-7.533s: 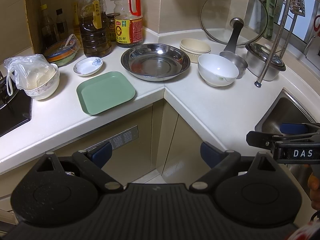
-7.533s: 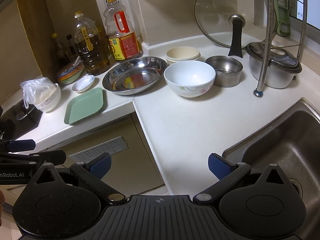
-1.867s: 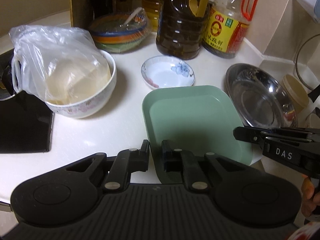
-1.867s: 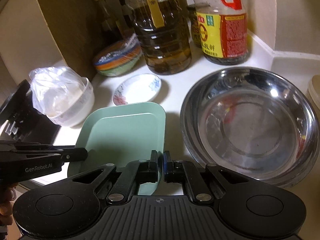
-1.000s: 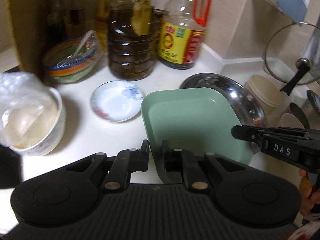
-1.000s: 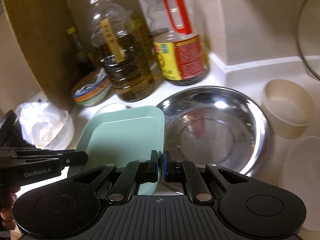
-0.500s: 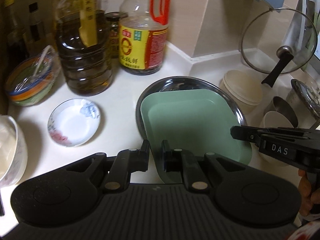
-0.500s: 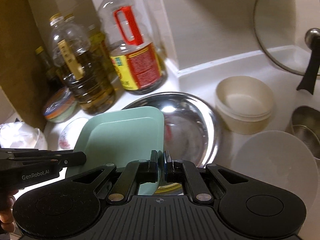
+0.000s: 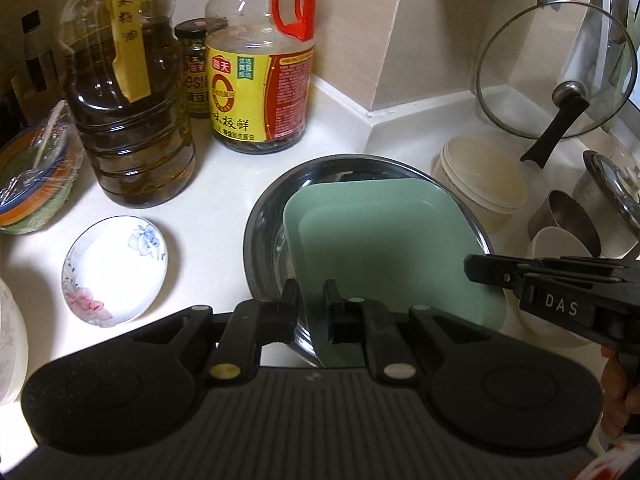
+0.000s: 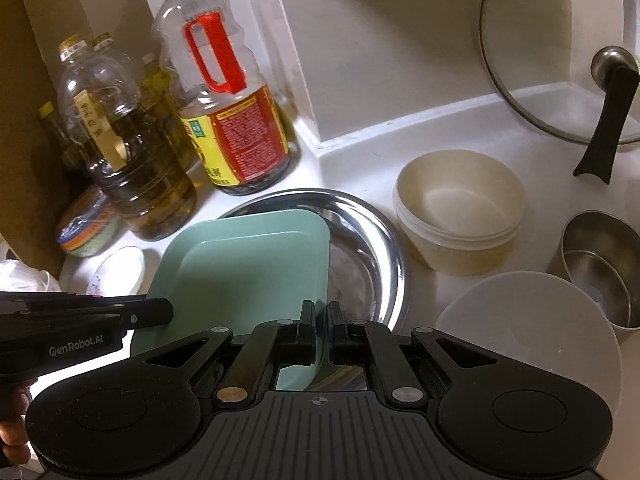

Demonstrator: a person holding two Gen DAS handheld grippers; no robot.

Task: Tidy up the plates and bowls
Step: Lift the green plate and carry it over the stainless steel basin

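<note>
Both grippers pinch the near rim of a square green plate point(image 9: 384, 248), held over the large steel dish point(image 9: 264, 240). My left gripper point(image 9: 311, 308) is shut on its near-left edge. My right gripper point(image 10: 321, 326) is shut on the plate's point(image 10: 248, 272) near-right edge, above the steel dish point(image 10: 368, 248). I cannot tell whether the plate touches the dish. A small flowered saucer point(image 9: 114, 270) lies to the left. Stacked cream bowls point(image 10: 460, 216), a white bowl point(image 10: 532, 340) and a small steel bowl point(image 10: 600, 268) stand to the right.
Oil and sauce bottles point(image 9: 256, 60) stand at the back against the wall. A wrapped coloured bowl point(image 9: 32, 176) sits far left. A glass pot lid point(image 10: 560, 52) leans in the corner. A lidded steel pot point(image 9: 612, 188) stands at the right.
Both grippers have carried the green plate to the right, from the bare counter beside the saucer to over the steel dish. Both stay shut on it.
</note>
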